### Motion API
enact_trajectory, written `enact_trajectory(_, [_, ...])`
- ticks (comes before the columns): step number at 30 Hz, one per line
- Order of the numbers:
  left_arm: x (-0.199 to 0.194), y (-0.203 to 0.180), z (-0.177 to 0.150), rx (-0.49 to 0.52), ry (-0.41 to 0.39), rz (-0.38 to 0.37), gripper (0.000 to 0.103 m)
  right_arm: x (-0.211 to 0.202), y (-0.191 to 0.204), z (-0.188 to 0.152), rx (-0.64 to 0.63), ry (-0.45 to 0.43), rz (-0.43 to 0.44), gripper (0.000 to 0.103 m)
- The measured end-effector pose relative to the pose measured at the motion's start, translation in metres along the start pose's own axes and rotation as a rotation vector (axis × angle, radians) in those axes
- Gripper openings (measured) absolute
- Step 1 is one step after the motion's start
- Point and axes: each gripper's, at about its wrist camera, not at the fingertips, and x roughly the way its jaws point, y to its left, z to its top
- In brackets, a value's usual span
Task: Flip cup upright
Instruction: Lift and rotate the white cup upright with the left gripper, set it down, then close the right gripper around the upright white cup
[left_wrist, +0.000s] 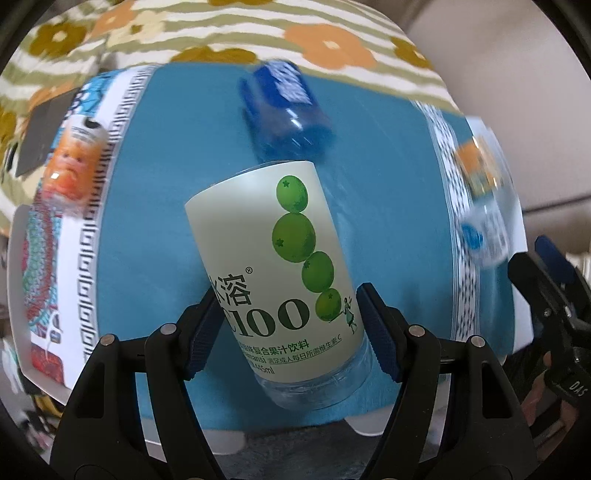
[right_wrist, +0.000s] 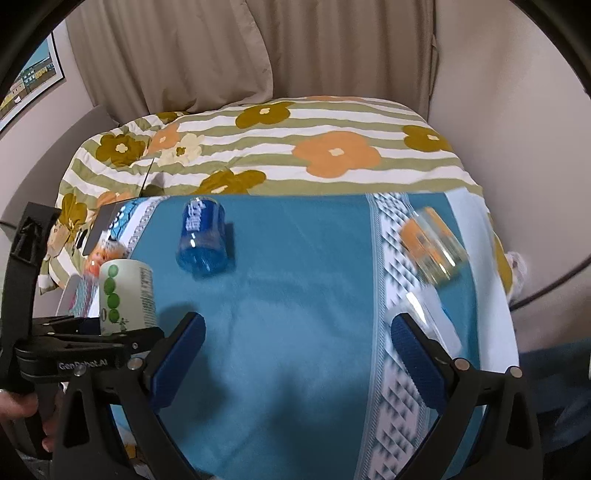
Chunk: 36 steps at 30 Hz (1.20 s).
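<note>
My left gripper (left_wrist: 286, 317) is shut on a white cup with green fruit and "C100" print (left_wrist: 280, 258), its blue pads pressing both sides; it leans left with its clear end toward me. In the right wrist view this cup (right_wrist: 125, 291) stands nearly upright in the left gripper above the blue cloth's left edge. A blue cup (left_wrist: 288, 110) lies on its side on the cloth beyond it, also in the right wrist view (right_wrist: 203, 236). My right gripper (right_wrist: 297, 343) is open and empty over the cloth.
A teal cloth (right_wrist: 295, 295) with patterned white borders covers the table. A clear cup with an orange label (right_wrist: 432, 247) lies blurred at the right border. An orange-print cup (left_wrist: 70, 166) sits at the left. A floral striped quilt (right_wrist: 277, 147) lies behind.
</note>
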Motion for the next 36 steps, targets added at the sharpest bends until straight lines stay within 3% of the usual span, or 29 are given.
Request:
enact_trajectory(8, [0.031, -0.044, -0.024, 0.150, 0.053, 0.013, 0.076, -0.006, -0.035, -0.041, 0.053, 0.021, -0.017, 0.101])
enact_trajectory(13, [0.047, -0.052, -0.022, 0.200, 0.079, 0.040, 0.076, -0.003, -0.047, -0.056, 0.082, 0.038, -0.017, 0.101])
enact_trajectory(23, [0.053, -0.054, -0.022, 0.192, 0.091, 0.060, 0.078, 0.000, -0.062, -0.065, 0.102, 0.041, -0.009, 0.101])
enact_trajectory(27, [0.048, -0.055, -0.023, 0.190, 0.074, 0.066, 0.094, -0.002, -0.065, -0.066, 0.103, 0.037, -0.010, 0.101])
enact_trajectory(36, [0.022, -0.059, -0.028, 0.178, 0.025, 0.094, 0.095, -0.014, -0.064, -0.062, 0.096, 0.016, 0.002, 0.101])
